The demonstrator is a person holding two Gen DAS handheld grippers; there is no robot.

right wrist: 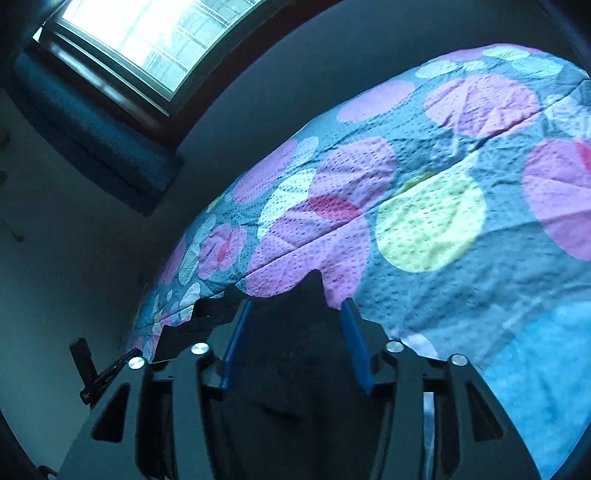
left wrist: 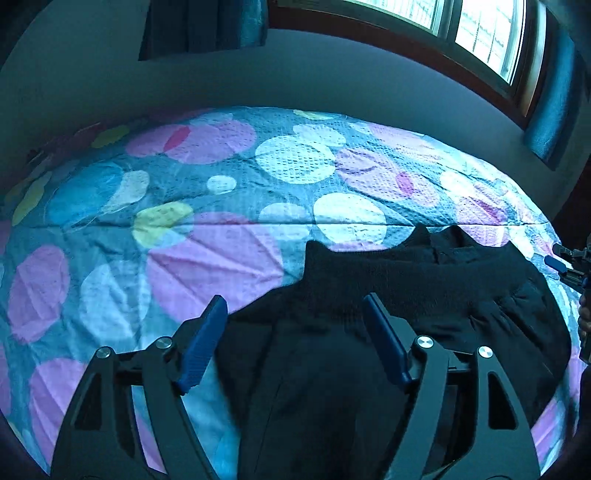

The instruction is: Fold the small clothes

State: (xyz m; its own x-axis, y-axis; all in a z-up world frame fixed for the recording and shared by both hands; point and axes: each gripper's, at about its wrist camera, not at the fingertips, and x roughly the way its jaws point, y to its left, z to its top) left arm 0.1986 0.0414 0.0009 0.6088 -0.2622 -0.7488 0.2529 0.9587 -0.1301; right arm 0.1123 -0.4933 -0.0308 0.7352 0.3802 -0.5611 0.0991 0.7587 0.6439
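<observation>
A black garment (left wrist: 406, 295) lies partly folded on the bed, at the right of the left wrist view. My left gripper (left wrist: 295, 314) is open, its blue pads either side of the garment's left part, just above the cloth. My right gripper (right wrist: 295, 314) is open too, with black cloth (right wrist: 295, 354) bunched between its blue pads; the fingers stand apart and do not pinch it. The right gripper also shows at the right edge of the left wrist view (left wrist: 565, 262), at the garment's right end.
The bed carries a blue cover (left wrist: 221, 206) with large pink, white and yellow circles. A grey wall and a bright window (left wrist: 480, 33) lie beyond it. A blue curtain (right wrist: 92, 133) hangs by the window. A small dark device (right wrist: 85, 365) sits at the bed's edge.
</observation>
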